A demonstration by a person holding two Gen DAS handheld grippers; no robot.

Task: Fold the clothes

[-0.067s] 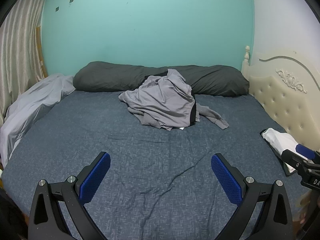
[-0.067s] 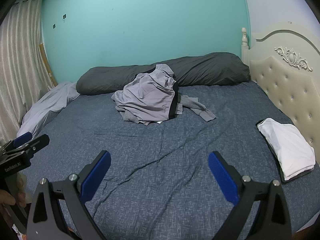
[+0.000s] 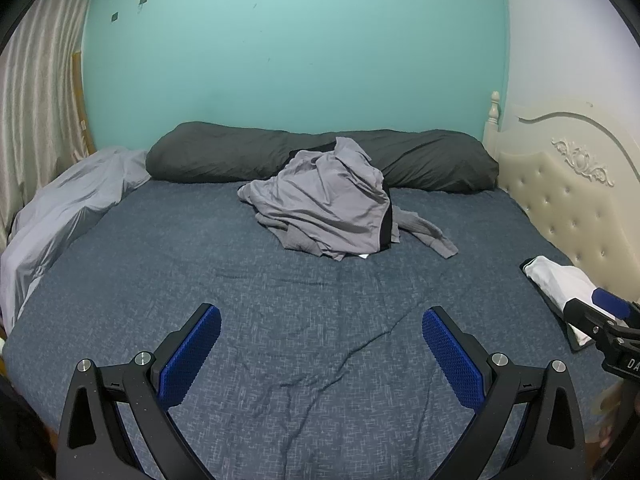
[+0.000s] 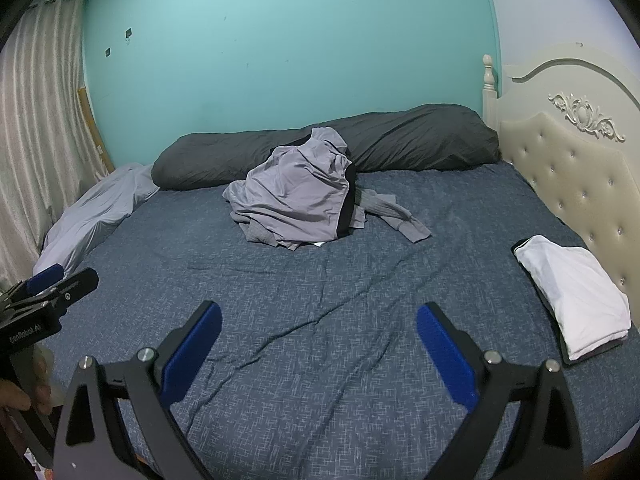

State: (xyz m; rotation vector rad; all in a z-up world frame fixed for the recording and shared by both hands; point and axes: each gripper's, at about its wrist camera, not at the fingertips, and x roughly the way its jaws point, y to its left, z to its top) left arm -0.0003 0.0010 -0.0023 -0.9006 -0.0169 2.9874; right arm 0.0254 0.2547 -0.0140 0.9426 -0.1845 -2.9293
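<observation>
- Basically both grippers hover over the near edge of the bed (image 3: pixel 280 312), holding nothing.
- Left gripper (image 3: pixel 320 344): fingers (image 3: pixel 192 352) spread wide apart, blue pads facing each other, only bare sheet between them.
- Right gripper (image 4: pixel 320 344): fingers (image 4: pixel 444 352) also wide apart, empty, above wrinkled sheet.
- Each gripper shows up in the other's view: right one at the right edge of the left wrist view, left one at the left edge of the right wrist view, with part of a hand (image 4: pixel 24 392) on its handle.
- Grey clothes pile (image 3: pixel 324 204): crumpled heap near the far edge of the bed, roughly centred, leaning against the dark pillow (image 3: pixel 432 160). Black fabric shows on its right side, a bit of white at its near bottom edge.
- One grey sleeve (image 3: pixel 428 232) trails out of the pile toward the right, lying flat on the sheet.
- Folded white garment (image 4: pixel 572 296): near the right edge of the bed, just beside the cream tufted headboard (image 4: pixel 580 184), sitting on top of something dark and flat; well apart from the grey pile.
- Light grey duvet (image 3: pixel 68 212) bunched along the far left edge of the bed, touching the left end of the dark pillow.
- Teal wall (image 3: pixel 296 52) behind the bed, curtain (image 4: pixel 36 120) at left.
- Sheet is dark blue, creased between the grippers and the pile.
</observation>
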